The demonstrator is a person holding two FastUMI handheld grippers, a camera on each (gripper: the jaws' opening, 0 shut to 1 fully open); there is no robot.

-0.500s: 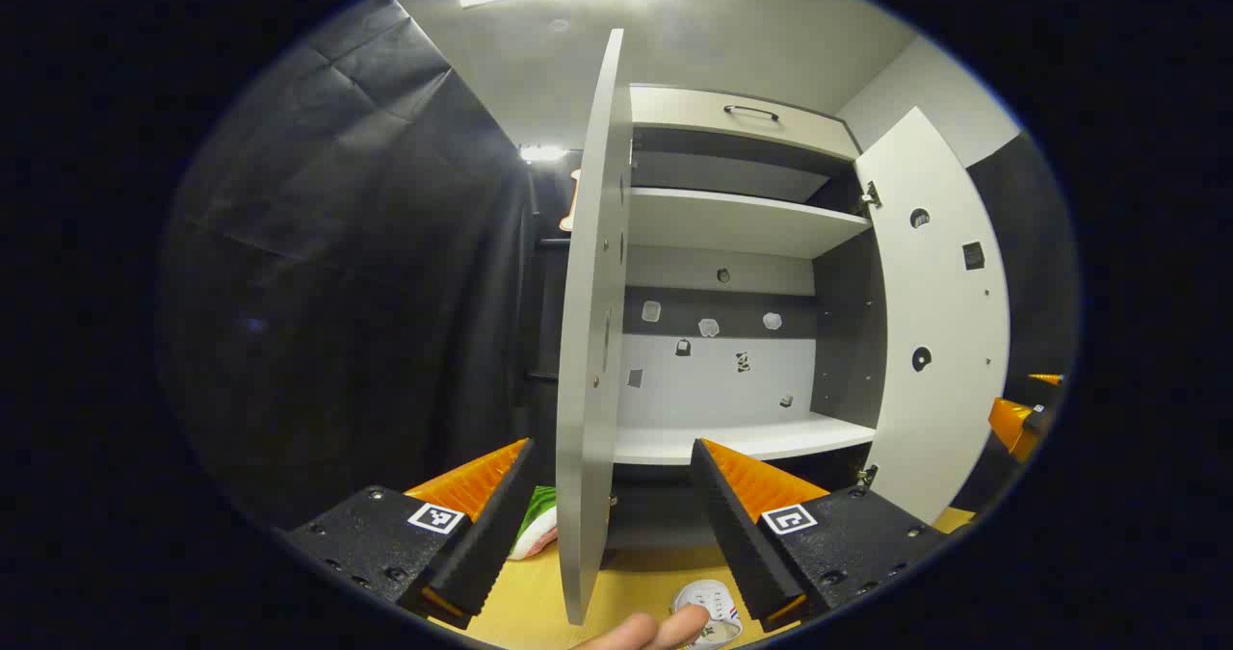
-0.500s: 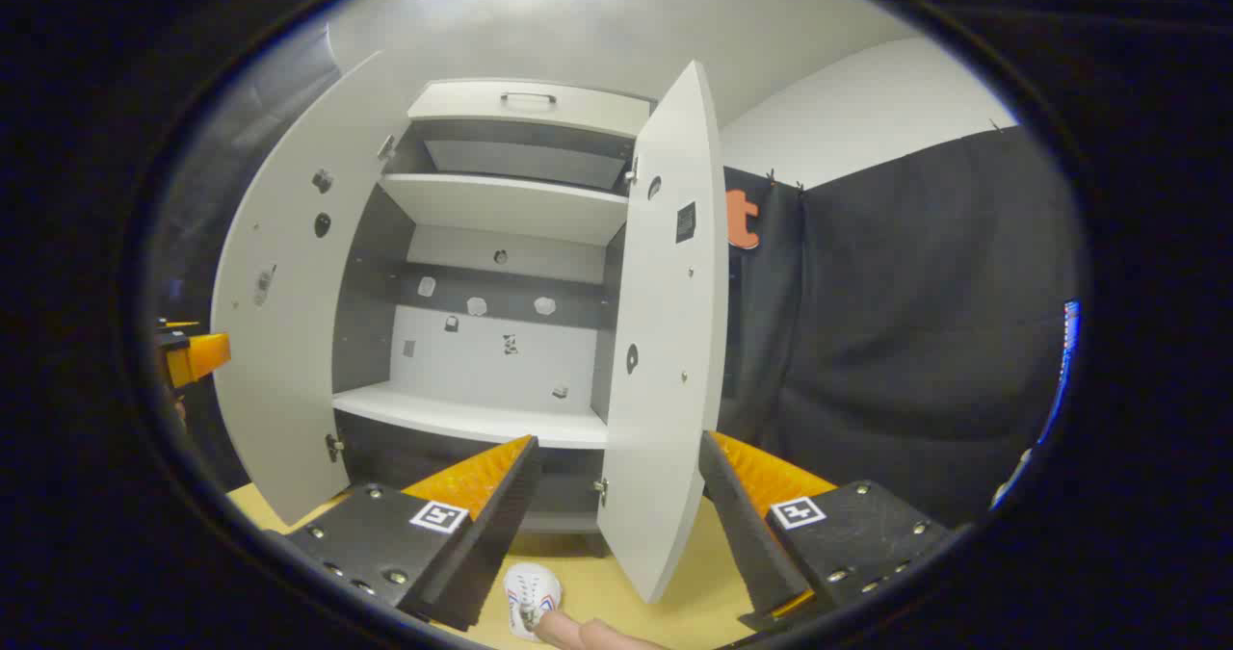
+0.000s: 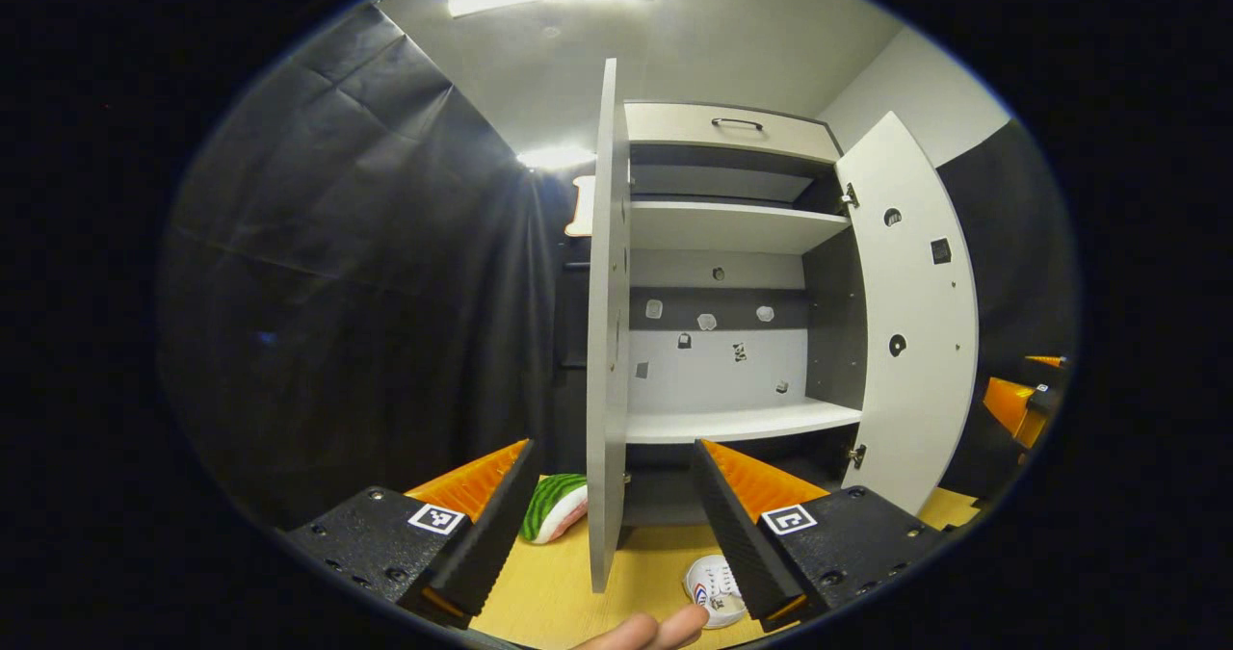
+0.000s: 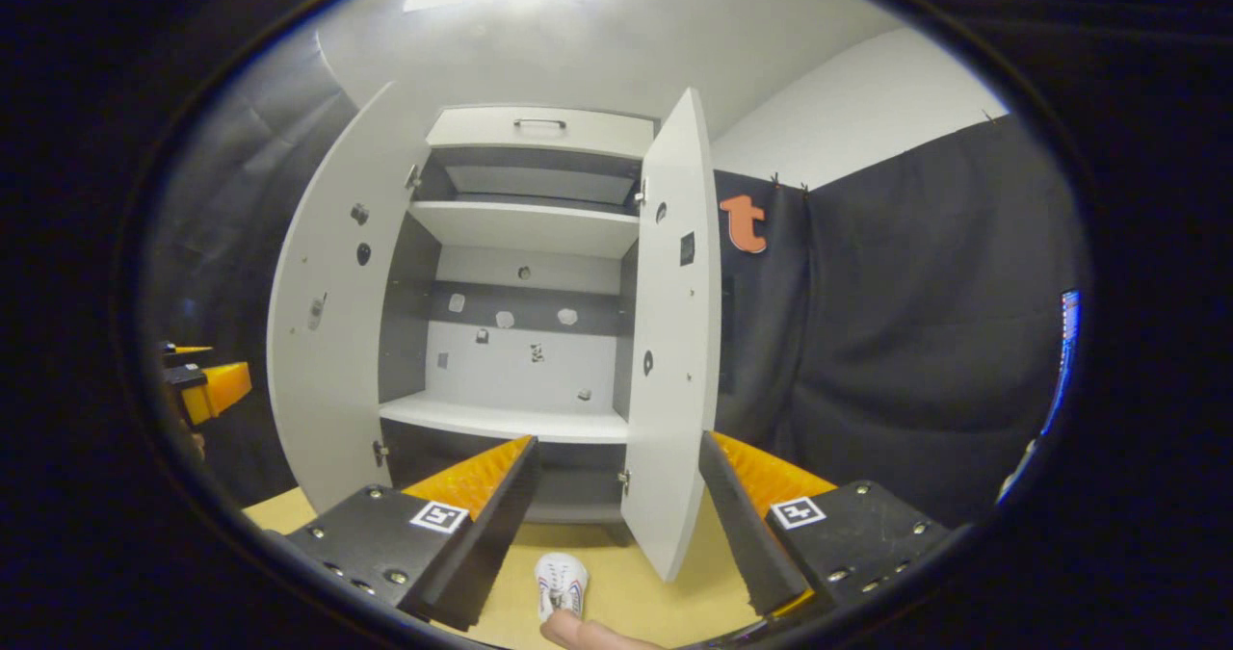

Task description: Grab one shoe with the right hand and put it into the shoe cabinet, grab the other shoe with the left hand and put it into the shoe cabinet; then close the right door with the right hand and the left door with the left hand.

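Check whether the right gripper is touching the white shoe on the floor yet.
Apart. In the right gripper view, the white shoe lies on the floor between and beyond the open jaws of the right gripper, bare floor showing on both sides.

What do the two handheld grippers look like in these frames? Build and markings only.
Left gripper: two wedge-shaped jaws tapering forward, inner faces ribbed, each on a dark block body with screw heads and a square black-and-white fiducial tag on top. Right gripper has the same build: ribbed wedge jaws, dark screwed blocks, one tag per side. No cables or sleeves visible. A bare fingertip shows at the bottom edge of the left gripper view.
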